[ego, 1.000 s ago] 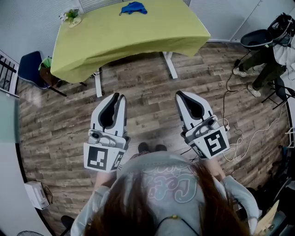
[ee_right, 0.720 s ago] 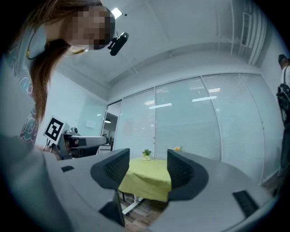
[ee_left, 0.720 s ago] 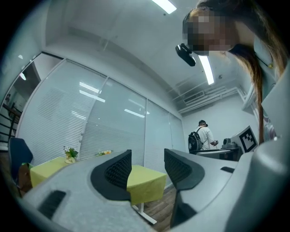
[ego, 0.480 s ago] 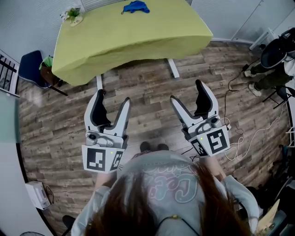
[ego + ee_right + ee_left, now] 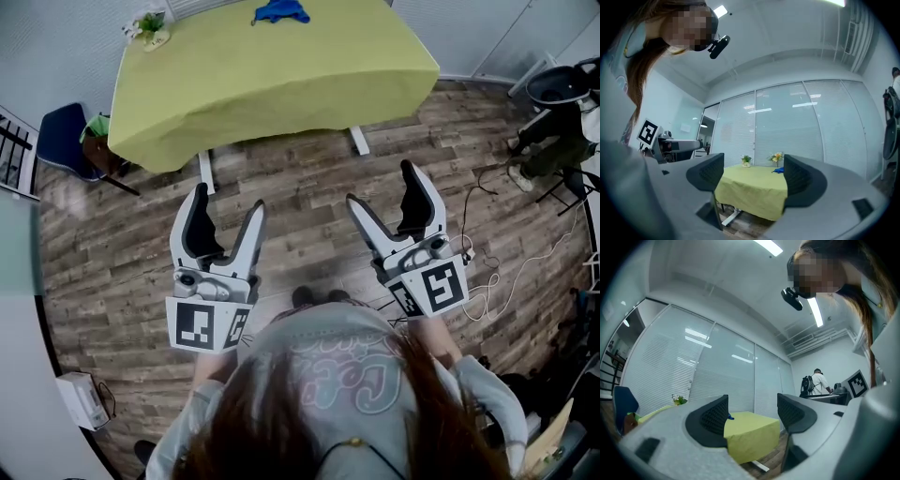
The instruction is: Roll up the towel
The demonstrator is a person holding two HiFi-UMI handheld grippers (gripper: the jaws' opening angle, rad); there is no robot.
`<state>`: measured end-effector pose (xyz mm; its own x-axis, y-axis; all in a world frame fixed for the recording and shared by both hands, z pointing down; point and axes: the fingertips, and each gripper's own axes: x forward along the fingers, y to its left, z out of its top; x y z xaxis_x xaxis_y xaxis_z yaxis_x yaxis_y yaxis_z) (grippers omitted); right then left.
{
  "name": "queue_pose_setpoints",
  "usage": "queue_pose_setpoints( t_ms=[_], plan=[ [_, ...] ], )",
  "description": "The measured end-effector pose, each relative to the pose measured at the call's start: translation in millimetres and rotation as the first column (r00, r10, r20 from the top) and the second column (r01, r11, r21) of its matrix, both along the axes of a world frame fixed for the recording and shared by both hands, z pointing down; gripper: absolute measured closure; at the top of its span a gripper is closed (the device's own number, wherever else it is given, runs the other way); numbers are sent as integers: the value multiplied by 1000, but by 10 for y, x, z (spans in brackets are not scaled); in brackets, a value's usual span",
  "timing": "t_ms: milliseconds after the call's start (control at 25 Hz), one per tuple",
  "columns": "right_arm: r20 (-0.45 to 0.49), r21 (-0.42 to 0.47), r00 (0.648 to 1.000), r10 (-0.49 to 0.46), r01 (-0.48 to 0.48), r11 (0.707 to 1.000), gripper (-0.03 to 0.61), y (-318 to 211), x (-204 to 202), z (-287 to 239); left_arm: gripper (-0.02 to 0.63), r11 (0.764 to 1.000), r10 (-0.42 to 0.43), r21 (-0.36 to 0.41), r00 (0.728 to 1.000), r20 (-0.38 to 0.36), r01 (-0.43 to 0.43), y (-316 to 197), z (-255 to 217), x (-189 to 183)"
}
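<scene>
A crumpled blue towel [image 5: 280,11] lies at the far edge of a table with a yellow-green cloth [image 5: 272,84]. I stand on the wooden floor some way short of it. My left gripper [image 5: 228,199] and right gripper [image 5: 382,185] are held out in front of me, both pointing toward the table. Their jaws have just been opening and now stand open with nothing between them. The left gripper view shows the towel [image 5: 730,417] as a small blue spot on the table [image 5: 750,432]. It appears on the tabletop [image 5: 754,187] in the right gripper view as the towel [image 5: 778,170].
A small potted plant [image 5: 148,28] stands at the table's far left corner. A blue chair [image 5: 56,139] sits left of the table. A person [image 5: 553,122] stands at the right, with cables [image 5: 487,281] on the floor. A white box [image 5: 80,398] is at lower left.
Both grippers went from shut to wide open. They and the view have shifted slightly forward toward the table.
</scene>
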<state>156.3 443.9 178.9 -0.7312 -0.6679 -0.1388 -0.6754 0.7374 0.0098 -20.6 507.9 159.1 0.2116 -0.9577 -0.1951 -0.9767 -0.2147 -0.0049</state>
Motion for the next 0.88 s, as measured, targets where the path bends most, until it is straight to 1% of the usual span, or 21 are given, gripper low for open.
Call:
queue_pose_setpoints(
  t_ms=[200, 480, 640, 880],
  plan=[
    [-7, -1, 1000, 10, -10, 1000, 193, 45, -150, 50, 319, 1000, 25, -16, 1000, 12, -25, 9, 60, -111],
    [-15, 0, 1000, 3, -3, 1000, 193, 9, -249, 82, 319, 999, 28, -29, 1000, 13, -28, -38, 126, -202],
    [-20, 1, 1000, -10, 10, 1000, 193, -107, -308, 109, 319, 999, 18, -30, 999, 27, -17, -128, 143, -254],
    [-15, -1, 1000, -22, 22, 1000, 193, -431, -365, 145, 319, 999, 3, -32, 999, 35, -2, -426, 168, -331]
  ],
)
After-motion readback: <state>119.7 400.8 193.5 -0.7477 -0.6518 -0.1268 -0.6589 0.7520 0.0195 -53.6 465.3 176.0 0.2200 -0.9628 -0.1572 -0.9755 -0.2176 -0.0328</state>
